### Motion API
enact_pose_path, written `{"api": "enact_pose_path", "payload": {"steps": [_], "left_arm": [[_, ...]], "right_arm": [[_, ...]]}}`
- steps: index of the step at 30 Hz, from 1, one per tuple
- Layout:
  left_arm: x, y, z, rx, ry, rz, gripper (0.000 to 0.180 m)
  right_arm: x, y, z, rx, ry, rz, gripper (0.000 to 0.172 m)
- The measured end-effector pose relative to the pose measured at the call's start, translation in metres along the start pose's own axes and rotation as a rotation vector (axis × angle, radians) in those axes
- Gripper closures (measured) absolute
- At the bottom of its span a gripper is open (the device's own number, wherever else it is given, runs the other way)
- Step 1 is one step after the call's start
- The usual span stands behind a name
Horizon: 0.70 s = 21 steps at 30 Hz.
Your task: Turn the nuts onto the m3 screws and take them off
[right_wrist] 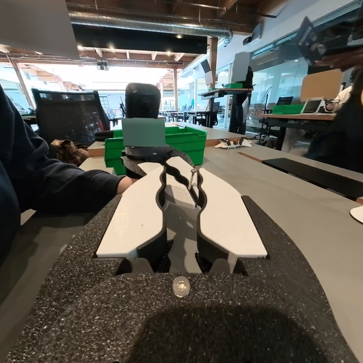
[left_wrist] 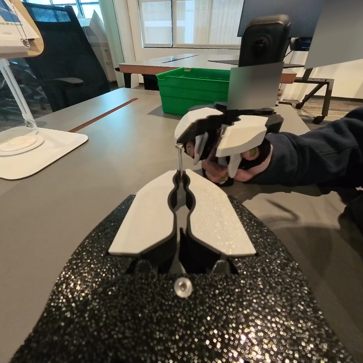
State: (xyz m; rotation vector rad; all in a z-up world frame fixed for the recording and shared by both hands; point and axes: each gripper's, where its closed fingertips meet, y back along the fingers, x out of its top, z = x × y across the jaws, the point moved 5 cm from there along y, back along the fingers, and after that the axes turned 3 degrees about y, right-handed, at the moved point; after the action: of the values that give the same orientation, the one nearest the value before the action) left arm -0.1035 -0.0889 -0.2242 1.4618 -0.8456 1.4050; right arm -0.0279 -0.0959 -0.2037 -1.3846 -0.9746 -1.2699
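My left gripper [left_wrist: 181, 173] is shut on the lower end of a thin silver screw [left_wrist: 180, 159], which stands upright with its head on top. My right gripper [left_wrist: 197, 147] is open just beyond it, with one fingertip [left_wrist: 179, 138] right above the screw head. In the right wrist view the screw [right_wrist: 191, 179] stands between my right gripper's [right_wrist: 181, 172] open fingers, close to the right-hand finger [right_wrist: 208, 176], and neither pad presses on it. The left gripper [right_wrist: 176, 167] shows beyond, holding the screw. I see no nut.
A green bin [left_wrist: 188, 92] stands on the grey table [left_wrist: 88, 186] behind the grippers; it also shows in the right wrist view [right_wrist: 182, 141]. A white stand base [left_wrist: 39, 149] is at the left. A black flat pad [right_wrist: 314, 176] lies at the right. Both grippers' tips are close together, under 4 cm apart.
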Motion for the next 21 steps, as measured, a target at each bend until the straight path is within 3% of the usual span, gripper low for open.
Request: {"api": "enact_pose_path", "payload": {"steps": [5, 12, 16, 21], "left_arm": [[0.0004, 0.0004, -0.0008, 0.004, 0.003, 0.005, 0.178], [0.0003, 0.0002, -0.0009, 0.003, 0.003, 0.004, 0.178], [0.0006, 0.0004, -0.0015, 0.005, 0.008, 0.008, 0.178], [0.0001, -0.0001, -0.0015, 0.001, 0.009, 0.002, 0.178]], "right_arm": [[-0.0006, 0.0007, -0.0011, 0.025, -0.012, -0.012, 0.147], [0.0000, 0.0002, 0.0014, -0.016, 0.011, -0.001, 0.138], [0.0000, 0.0008, -0.0017, 0.024, 0.004, -0.004, 0.145], [0.0009, 0.0007, 0.0009, -0.015, 0.020, 0.009, 0.139]]}}
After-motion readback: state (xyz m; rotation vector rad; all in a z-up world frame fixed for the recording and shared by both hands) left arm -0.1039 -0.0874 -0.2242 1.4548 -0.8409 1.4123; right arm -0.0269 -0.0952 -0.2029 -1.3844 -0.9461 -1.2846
